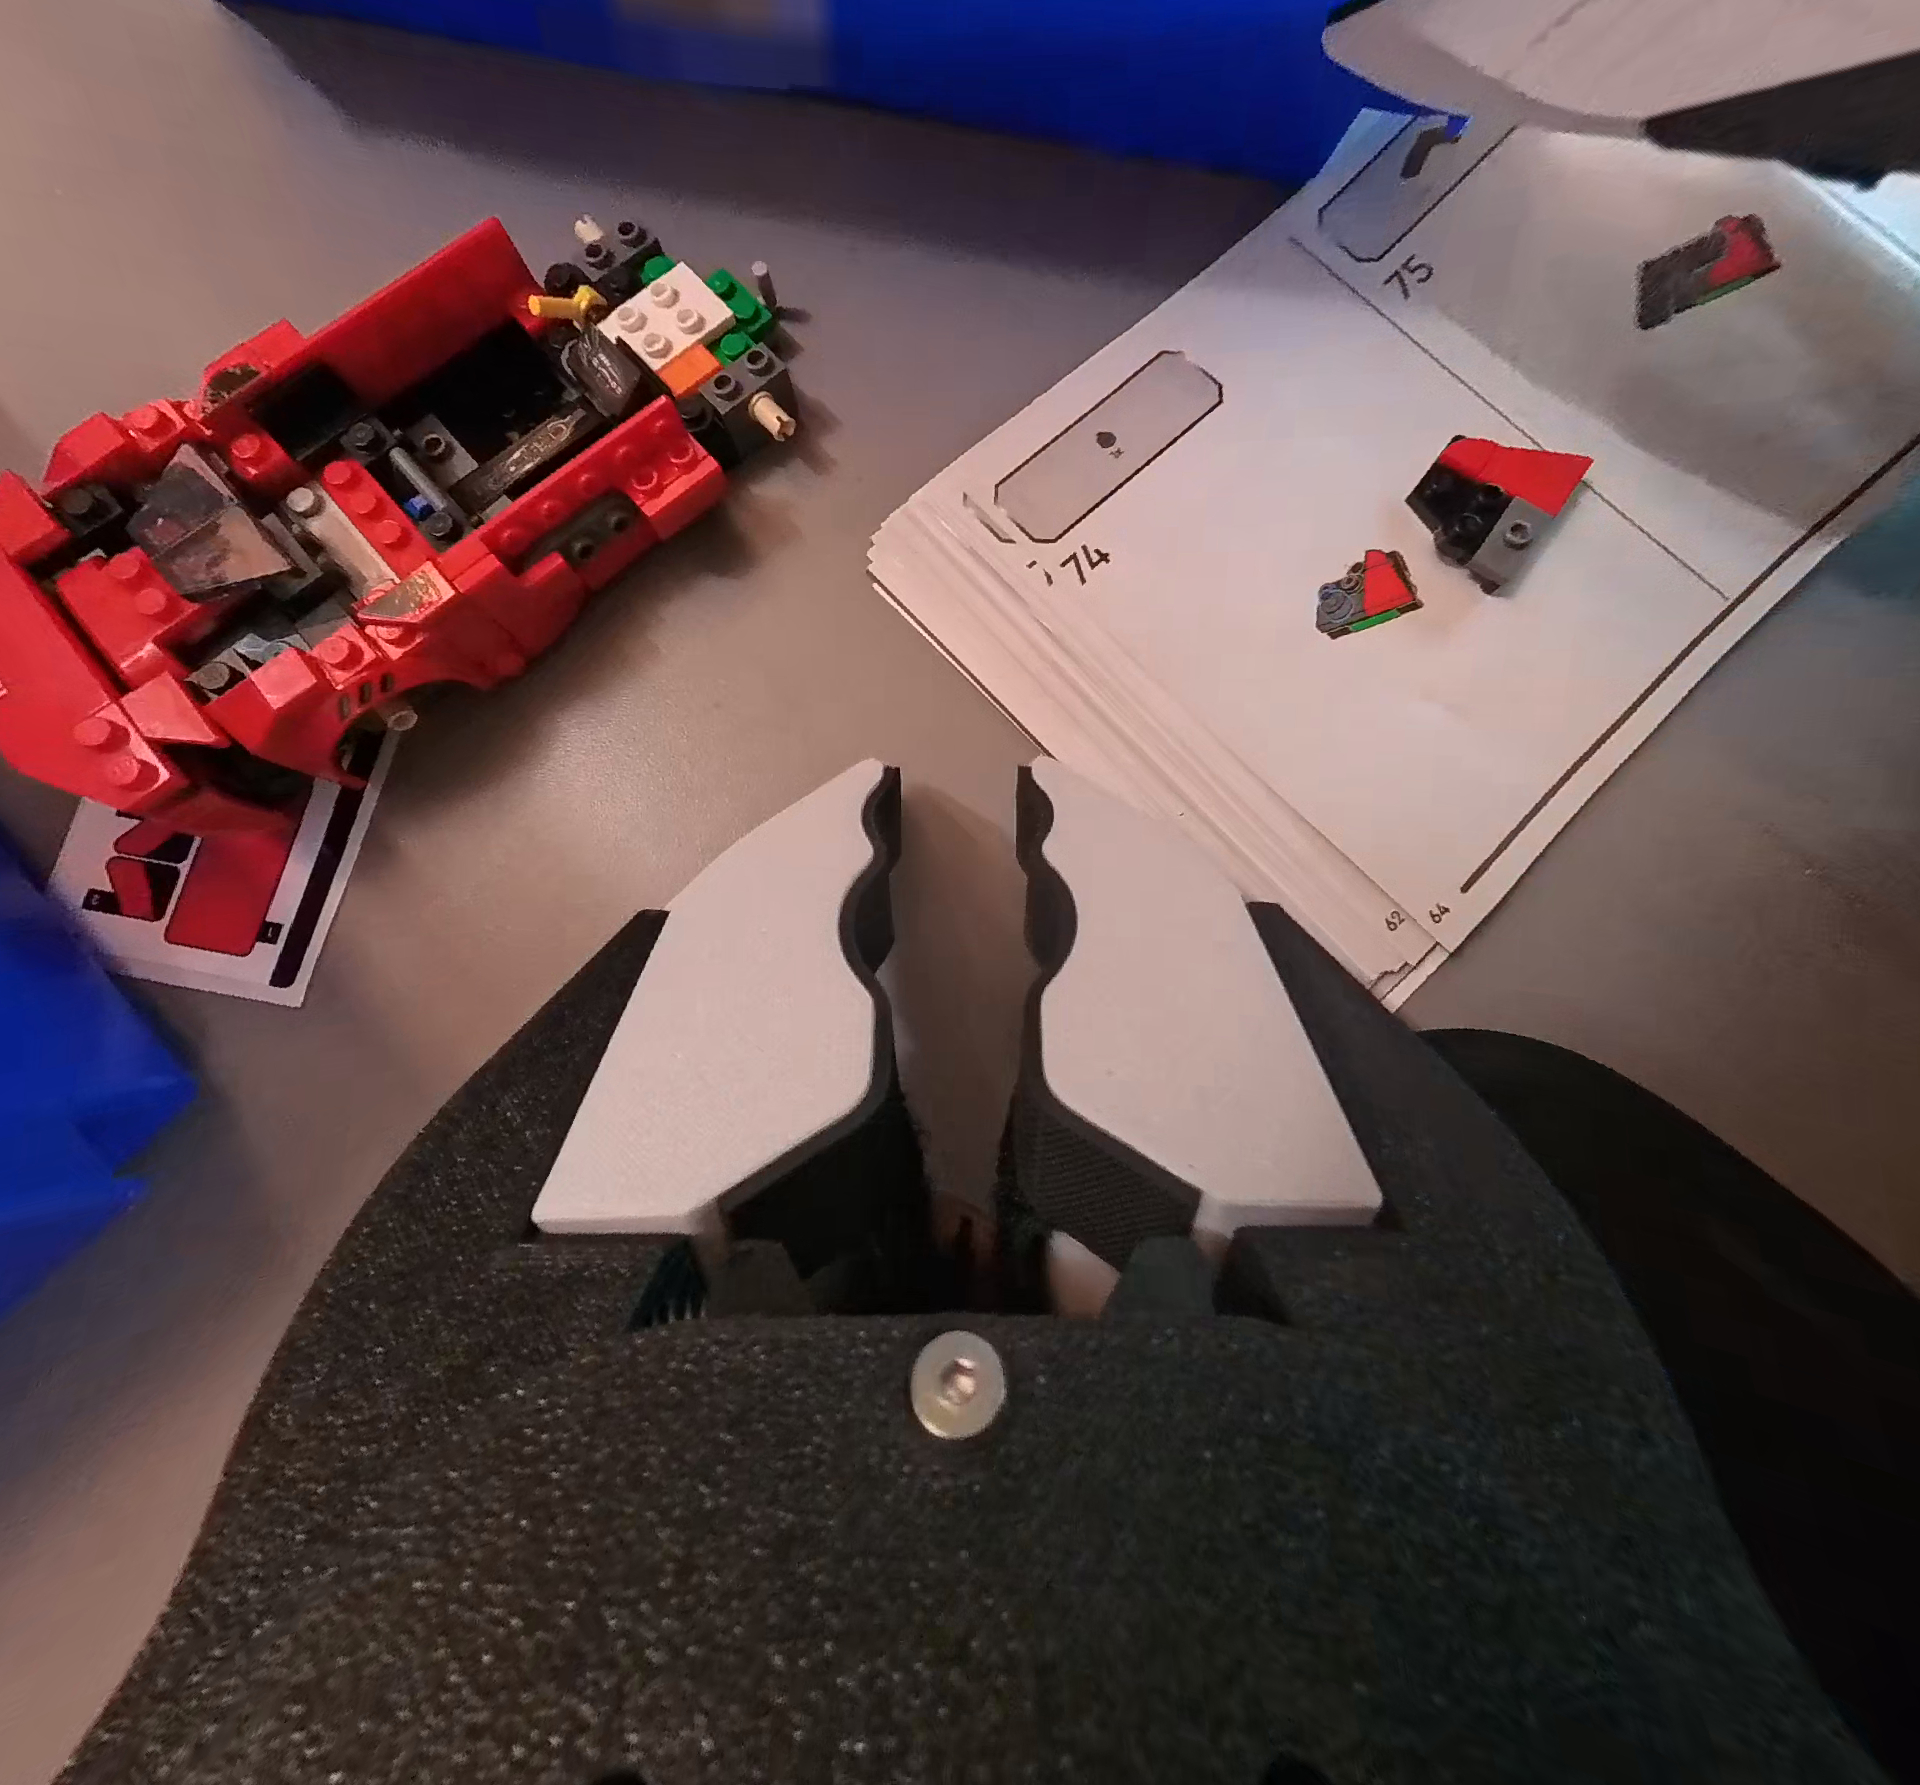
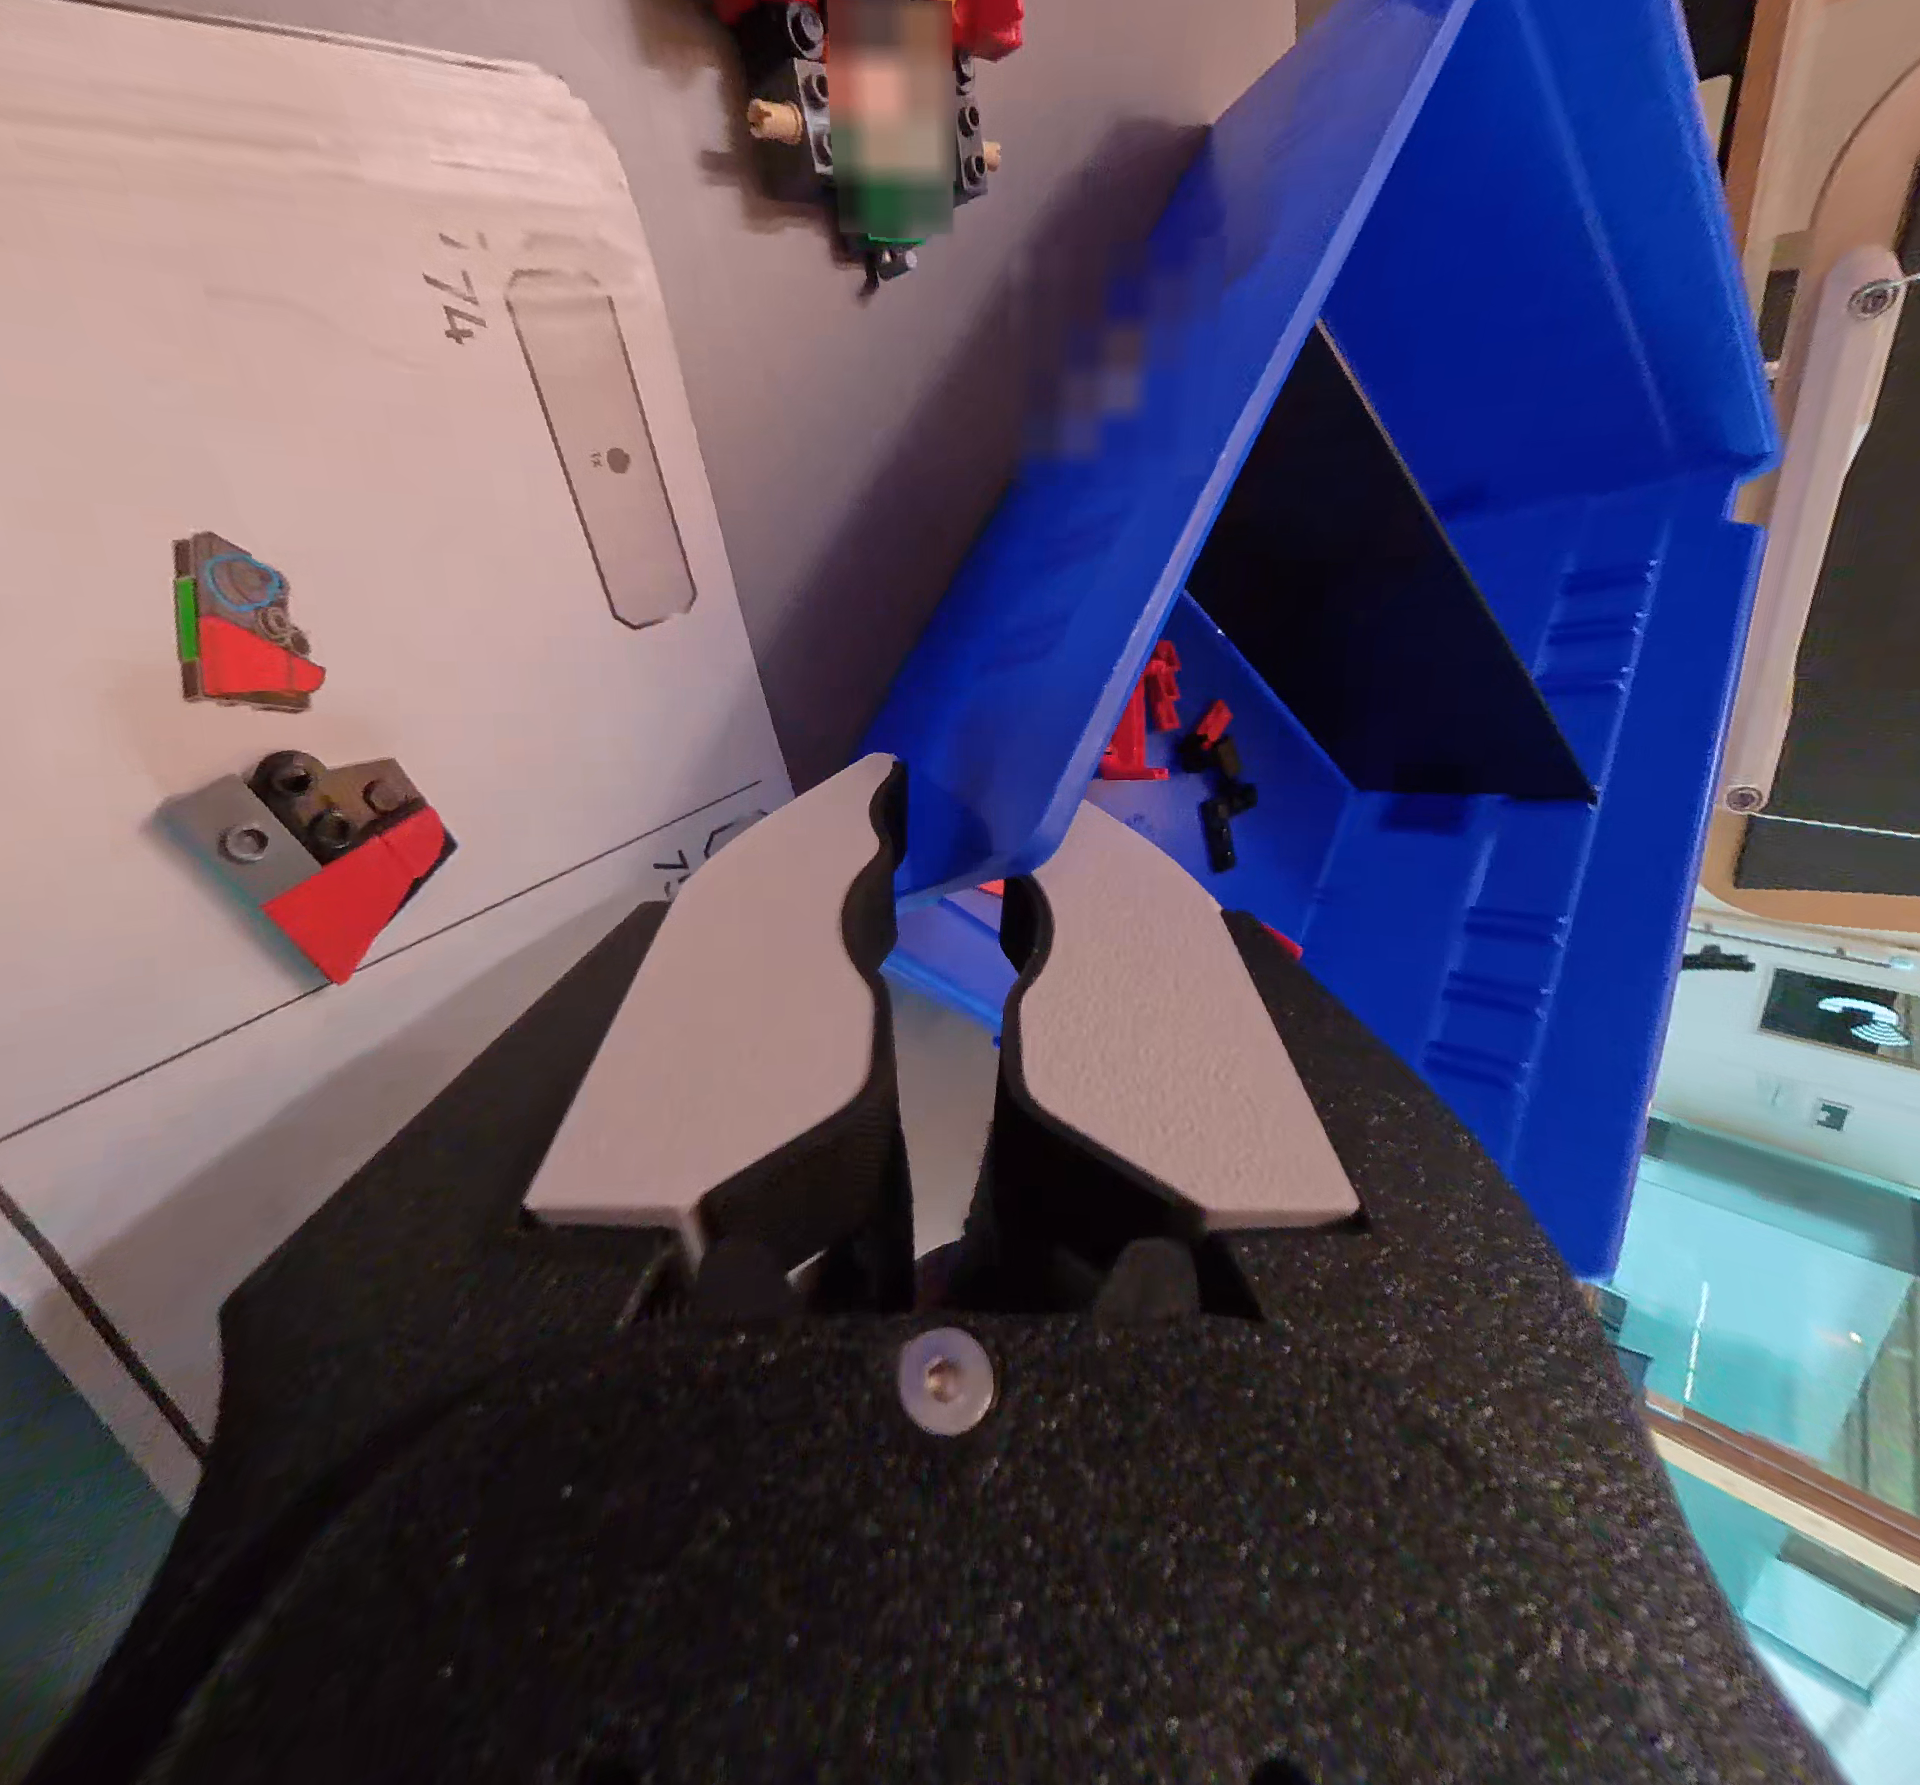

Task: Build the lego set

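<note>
Grey, matte tabletop [image 1: 644, 696] carries the whole work area, and beyond its edge in the right wrist view lie pale wood panelling and a glazed, teal-tinted section of the room. Red lego car [image 1: 343, 530], partly built with its studded interior exposed, rests on the table to the left, its front end lying over a small sticker sheet [image 1: 208, 888]. An instruction booklet [image 1: 1351, 696] lies open on the right, well apart from the car. On its page sits a small red, black and grey sub-assembly [image 1: 1496, 509], just beside a printed picture of similar shape. Left gripper [image 1: 956, 800] hangs over bare table between car and booklet, its jaws parted by a narrow gap with nothing between them. Right gripper [image 2: 951, 836] is likewise slightly parted and empty, its tips at the low lip of a blue plastic bin [image 2: 1558, 447]. That bin appears tilted in this view, and loose red and black pieces [image 2: 1195, 748] lie inside it.
</note>
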A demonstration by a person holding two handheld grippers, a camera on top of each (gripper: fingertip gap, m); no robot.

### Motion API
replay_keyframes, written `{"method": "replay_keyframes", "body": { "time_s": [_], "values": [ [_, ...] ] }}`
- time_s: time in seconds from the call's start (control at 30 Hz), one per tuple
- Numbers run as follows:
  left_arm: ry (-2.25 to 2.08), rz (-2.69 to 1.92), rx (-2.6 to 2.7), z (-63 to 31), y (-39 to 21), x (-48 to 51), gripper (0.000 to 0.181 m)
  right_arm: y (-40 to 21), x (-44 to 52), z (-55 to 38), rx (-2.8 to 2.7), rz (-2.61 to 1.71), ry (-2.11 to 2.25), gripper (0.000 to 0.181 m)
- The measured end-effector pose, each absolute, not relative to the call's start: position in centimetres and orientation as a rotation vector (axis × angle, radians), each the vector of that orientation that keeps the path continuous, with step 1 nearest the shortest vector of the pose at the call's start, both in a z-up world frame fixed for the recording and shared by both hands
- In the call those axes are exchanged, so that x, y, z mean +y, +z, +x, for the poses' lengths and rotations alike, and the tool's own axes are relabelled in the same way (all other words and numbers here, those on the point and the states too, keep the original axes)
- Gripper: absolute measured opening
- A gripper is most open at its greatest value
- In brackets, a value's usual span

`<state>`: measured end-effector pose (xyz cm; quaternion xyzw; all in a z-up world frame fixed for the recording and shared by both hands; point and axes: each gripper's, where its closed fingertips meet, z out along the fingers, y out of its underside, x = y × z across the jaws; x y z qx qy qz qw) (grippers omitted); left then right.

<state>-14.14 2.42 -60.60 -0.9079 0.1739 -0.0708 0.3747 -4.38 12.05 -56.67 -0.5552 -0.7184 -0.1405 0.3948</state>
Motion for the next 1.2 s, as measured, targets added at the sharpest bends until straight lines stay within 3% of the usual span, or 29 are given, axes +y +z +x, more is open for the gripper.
{"method": "replay_keyframes", "body": {
  "time_s": [0.5, 0.57, 0.73, 0.8, 0.97, 1.1, 1.2],
  "values": [
    [-0.178, -2.338, 0.427, -14.4, -60.8, 2.5, 0.02, -56.5, 12.4, -4.2, -1.883, -1.44, -0.164, 0.024],
    [-0.183, -2.336, 0.424, -14.4, -60.7, 2.5, 0.02, -56.1, 12.6, -3.4, -1.951, -1.519, 0.017, 0.047],
    [-0.186, -2.322, 0.431, -14.3, -60.6, 2.4, 0.02, -50.6, 12.9, -4.7, -1.911, -1.613, 0.908, 0.048],
    [-0.188, -2.32, 0.431, -14.3, -60.5, 2.4, 0.02, -49.6, 15.5, -6.5, -1.786, -1.632, 1.042, 0.032],
    [-0.189, -2.325, 0.435, -14.3, -60.6, 2.4, 0.02, -56.6, 20.1, -9.3, -1.95, -1.639, 0.698, 0.004],
    [-0.197, -2.328, 0.43, -14.3, -60.7, 2.4, 0.02, -59.2, 20.7, -10.4, -2.012, -1.665, 0.614, 0.002],
    [-0.202, -2.329, 0.429, -14.3, -60.7, 2.4, 0.02, -59.7, 20.8, -10.8, -2.014, -1.68, 0.606, 0.011]
  ]
}}
